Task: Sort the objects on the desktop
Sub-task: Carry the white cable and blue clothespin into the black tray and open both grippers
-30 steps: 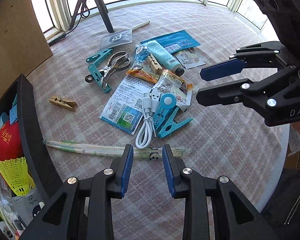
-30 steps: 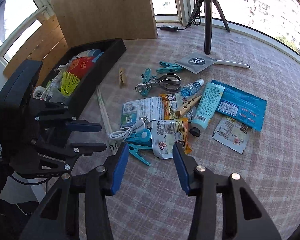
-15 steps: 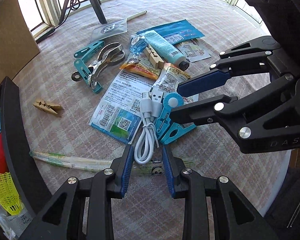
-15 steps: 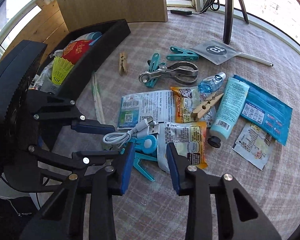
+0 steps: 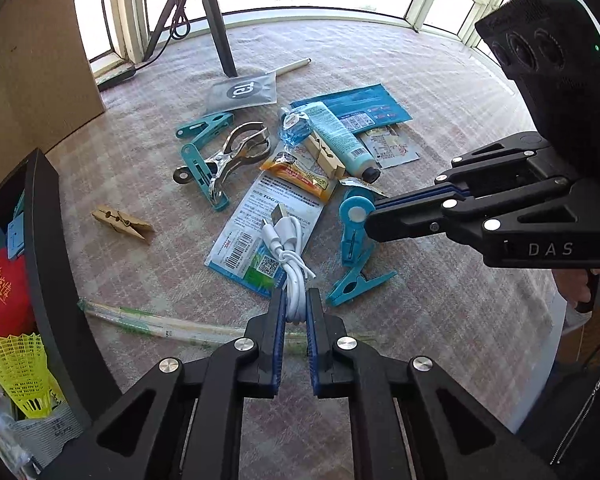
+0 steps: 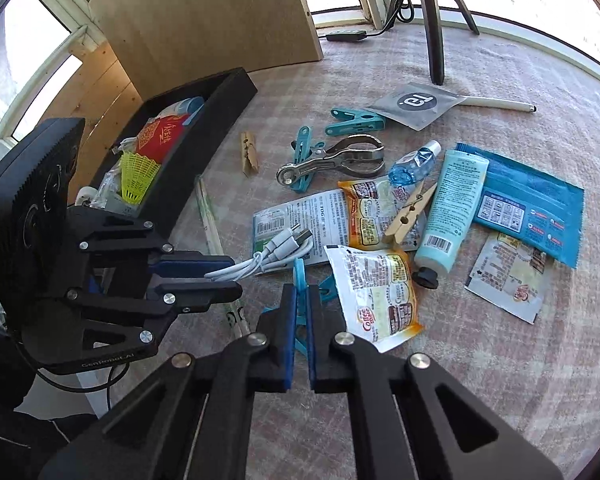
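Here the left gripper [image 5: 296, 304] pinches the looped end of the white USB cable [image 5: 286, 248] between nearly closed blue pads, the cable's plugs lying ahead of it on a barcoded packet [image 5: 260, 232]. Just to its right, the right gripper [image 6: 302, 300] is clamped on a blue clothes peg [image 5: 354, 220], whose far half is hidden behind the fingers in the right wrist view. A black tray [image 6: 216, 120] sits off to the left of both grippers, its contents partly cut off by the frame edge.
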The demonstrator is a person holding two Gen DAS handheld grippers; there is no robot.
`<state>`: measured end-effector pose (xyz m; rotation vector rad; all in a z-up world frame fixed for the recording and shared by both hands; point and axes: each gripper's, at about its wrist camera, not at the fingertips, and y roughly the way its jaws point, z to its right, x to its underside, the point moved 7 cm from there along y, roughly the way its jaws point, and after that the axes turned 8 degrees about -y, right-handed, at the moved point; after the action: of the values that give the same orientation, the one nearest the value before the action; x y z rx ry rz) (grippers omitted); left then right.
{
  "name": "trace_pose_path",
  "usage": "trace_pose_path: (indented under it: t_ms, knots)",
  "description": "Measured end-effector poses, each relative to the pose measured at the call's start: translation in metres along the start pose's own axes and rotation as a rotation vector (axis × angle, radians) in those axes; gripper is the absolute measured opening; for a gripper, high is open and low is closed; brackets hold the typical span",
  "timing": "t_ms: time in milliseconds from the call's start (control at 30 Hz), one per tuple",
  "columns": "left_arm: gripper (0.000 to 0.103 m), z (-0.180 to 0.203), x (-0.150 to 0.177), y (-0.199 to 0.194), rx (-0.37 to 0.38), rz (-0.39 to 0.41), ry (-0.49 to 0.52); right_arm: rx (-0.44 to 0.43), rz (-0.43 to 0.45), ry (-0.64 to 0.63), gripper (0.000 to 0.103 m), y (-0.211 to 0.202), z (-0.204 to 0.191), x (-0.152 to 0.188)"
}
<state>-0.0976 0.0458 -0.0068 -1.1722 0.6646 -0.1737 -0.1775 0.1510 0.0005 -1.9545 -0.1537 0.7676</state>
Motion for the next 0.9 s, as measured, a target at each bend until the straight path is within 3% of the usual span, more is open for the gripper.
trace_pose_path:
  t_ms: [233,567,733,900]
  knots:
    - [0.009,-0.016,-0.011,-0.031,0.001,0.072,-0.045,-0.067,0.066,0.033,0.005,-0.028,-0.01,-0.004]
    - [0.009,-0.042,-0.007,-0.098,-0.046,0.208,-0.122,-0.093,0.146,-0.028,0.005,-0.061,-0.047,-0.031]
    - [0.009,-0.087,0.013,-0.146,-0.091,0.277,-0.232,-0.116,0.161,-0.108,0.005,-0.065,-0.084,-0.059]
    - [0.009,-0.149,0.032,-0.198,-0.223,0.346,-0.32,-0.143,0.173,-0.208,0.005,-0.058,-0.133,-0.096]
